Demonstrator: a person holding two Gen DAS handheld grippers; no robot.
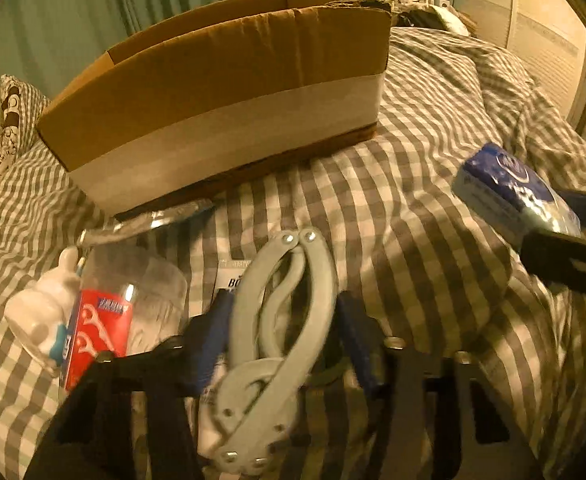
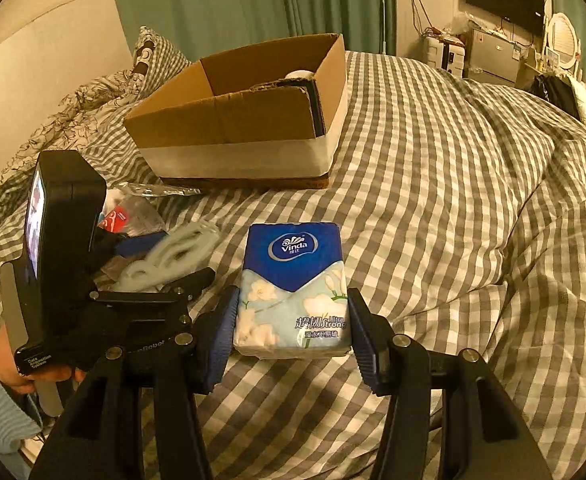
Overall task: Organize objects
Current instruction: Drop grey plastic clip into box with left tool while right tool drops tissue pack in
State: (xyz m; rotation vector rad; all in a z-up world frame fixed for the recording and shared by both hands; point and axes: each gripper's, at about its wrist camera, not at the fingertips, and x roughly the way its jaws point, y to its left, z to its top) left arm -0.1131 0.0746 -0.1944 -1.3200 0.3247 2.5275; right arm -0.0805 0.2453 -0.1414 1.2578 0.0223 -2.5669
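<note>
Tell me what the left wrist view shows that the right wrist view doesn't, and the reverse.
Left wrist only: the left gripper from behind, its jaws shut on the pale grey clip, and a small white bottle.

Right wrist only: the inside of the cardboard box, something white already lying in it, and the right gripper shut on the Vinda tissue pack.

Both: box, tissue pack, grey clip, red floss packet, checked duvet.

Tissue pack (image 2: 293,288): brand "Vinda" on the blue top, "Ultra Strong" lower down — Chinese characters alongside. Left gripper (image 2: 197,276) body, near left — small print, possibly "Data".
</note>
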